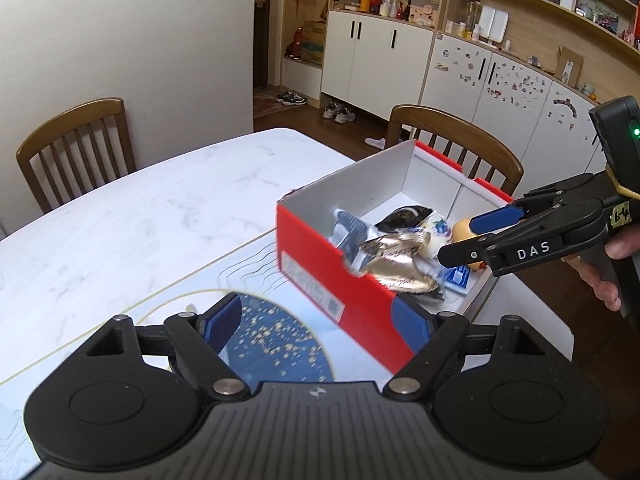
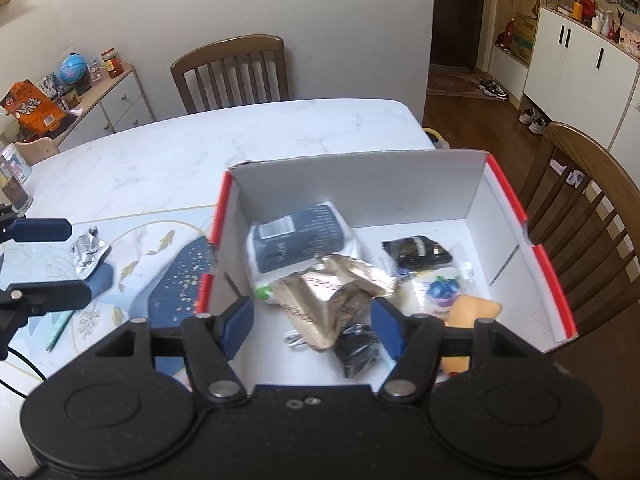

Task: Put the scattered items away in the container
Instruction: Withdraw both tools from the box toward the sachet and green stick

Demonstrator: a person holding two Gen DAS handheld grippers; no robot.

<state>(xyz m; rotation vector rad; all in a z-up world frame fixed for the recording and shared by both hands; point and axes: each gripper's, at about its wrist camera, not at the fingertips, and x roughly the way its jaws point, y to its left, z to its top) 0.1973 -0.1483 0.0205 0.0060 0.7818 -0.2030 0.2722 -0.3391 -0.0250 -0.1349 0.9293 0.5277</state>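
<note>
A red shoebox (image 1: 320, 276) with white inside (image 2: 360, 184) stands on the table. It holds a gold foil packet (image 2: 336, 292), a dark blue pack (image 2: 300, 236), a black packet (image 2: 418, 250), a blueberry cup (image 2: 440, 290) and an orange toy (image 2: 476, 310). My right gripper (image 2: 312, 330) is open just above the gold packet inside the box; it shows in the left wrist view (image 1: 460, 240). My left gripper (image 1: 320, 322) is open and empty beside the box's near left side; it shows in the right wrist view (image 2: 76, 256). A crumpled silver wrapper (image 2: 89, 254) lies on the mat between the left fingers.
A placemat with a dark blue disc (image 1: 272, 340) lies under both grippers. Wooden chairs (image 1: 76, 144) stand at the table's far side and right (image 2: 592, 216). A pencil (image 2: 60, 330) lies on the mat. Jars (image 2: 14, 176) stand at the table's left edge.
</note>
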